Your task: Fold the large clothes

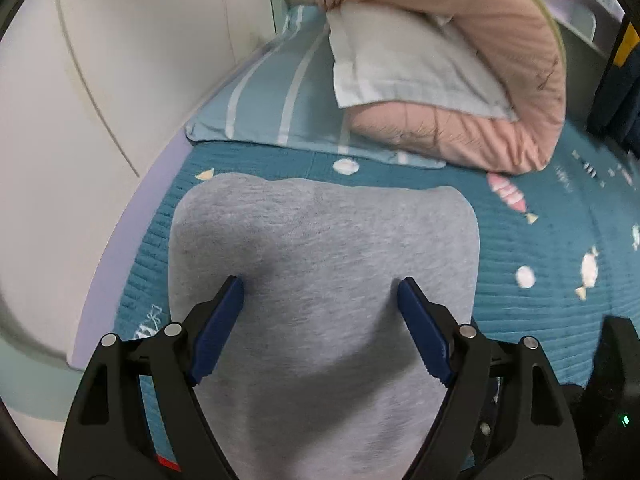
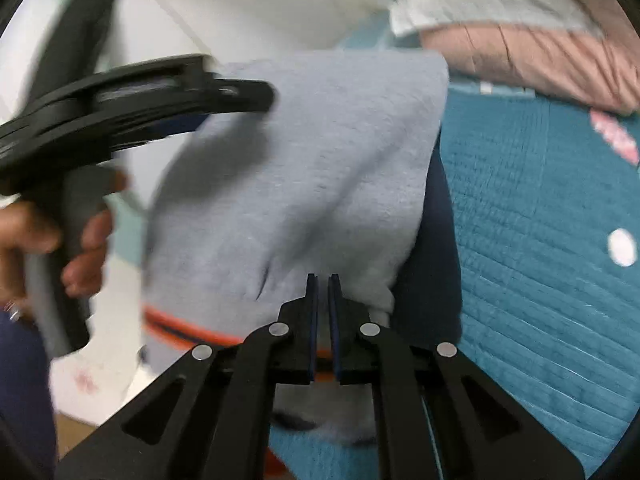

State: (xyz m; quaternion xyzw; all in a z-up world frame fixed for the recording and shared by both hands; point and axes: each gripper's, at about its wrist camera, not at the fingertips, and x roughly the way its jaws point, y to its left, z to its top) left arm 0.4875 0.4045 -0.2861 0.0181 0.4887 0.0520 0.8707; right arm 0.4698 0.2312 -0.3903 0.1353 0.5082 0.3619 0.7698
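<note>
A grey garment lies folded on the teal bedspread. My left gripper is open, its blue pads spread wide just above the grey cloth. In the right wrist view the grey garment shows an orange and navy hem band at its near edge. My right gripper is shut on the near edge of the grey cloth. The left gripper shows there at the upper left, over the garment, held by a hand.
A pink quilt with a white pillow on it lies at the head of the bed, beside a striped blue pillow. A white wall panel runs along the bed's left side. A dark navy cloth lies under the garment's right edge.
</note>
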